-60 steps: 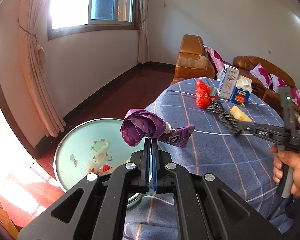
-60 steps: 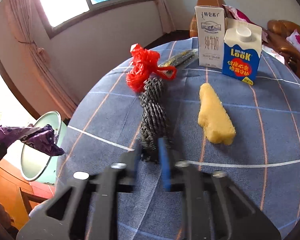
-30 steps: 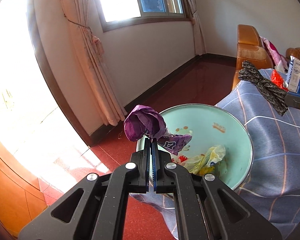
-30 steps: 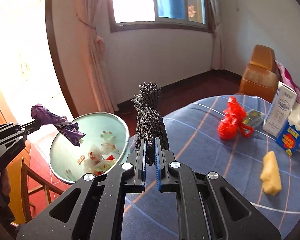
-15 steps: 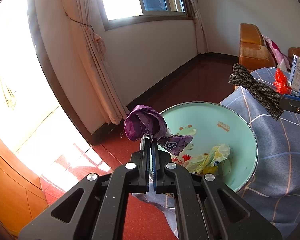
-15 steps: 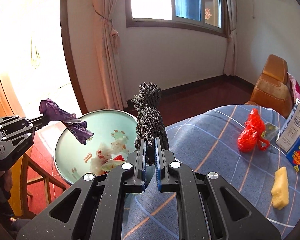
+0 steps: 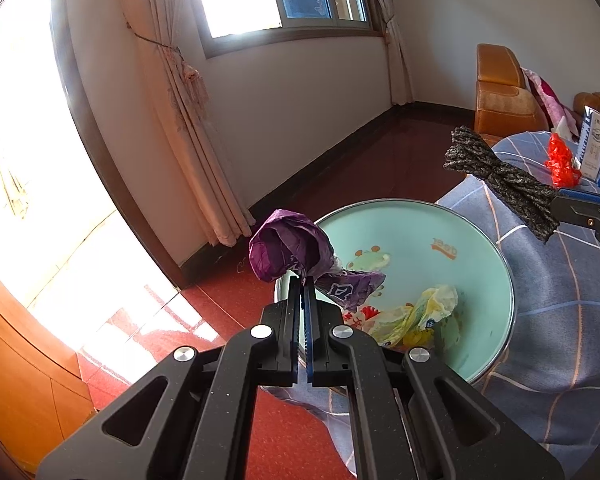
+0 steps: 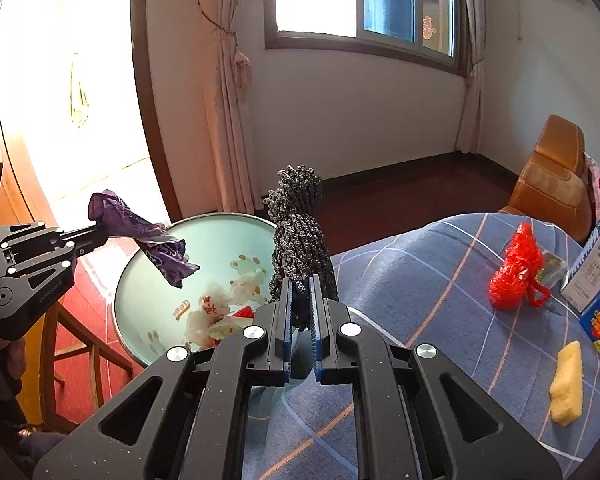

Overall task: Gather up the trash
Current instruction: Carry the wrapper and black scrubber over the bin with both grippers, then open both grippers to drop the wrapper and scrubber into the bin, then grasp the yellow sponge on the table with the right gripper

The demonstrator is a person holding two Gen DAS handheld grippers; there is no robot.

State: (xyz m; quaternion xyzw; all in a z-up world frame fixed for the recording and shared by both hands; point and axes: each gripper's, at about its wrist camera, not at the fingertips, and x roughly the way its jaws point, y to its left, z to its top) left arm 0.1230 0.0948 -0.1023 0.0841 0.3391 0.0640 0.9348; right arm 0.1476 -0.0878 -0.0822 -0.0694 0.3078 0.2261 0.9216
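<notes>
My left gripper is shut on a crumpled purple wrapper, held in the air over the near left rim of a pale green basin. That basin holds several scraps of trash. From the right wrist view the same wrapper hangs from the left gripper above the basin. My right gripper is shut on a bundle of dark speckled cord, which stands upright at the basin's right side. In the left wrist view this cord juts out from the right gripper.
A table under a blue checked cloth carries a red net bag, a yellow sponge piece and two cartons. A brown leather sofa stands behind it. Red floor, curtains and a bright doorway lie to the left.
The right gripper has carried the cord leftward, off the table's middle and up to the basin's edge. The left gripper and the purple wrapper have stayed over the basin.
</notes>
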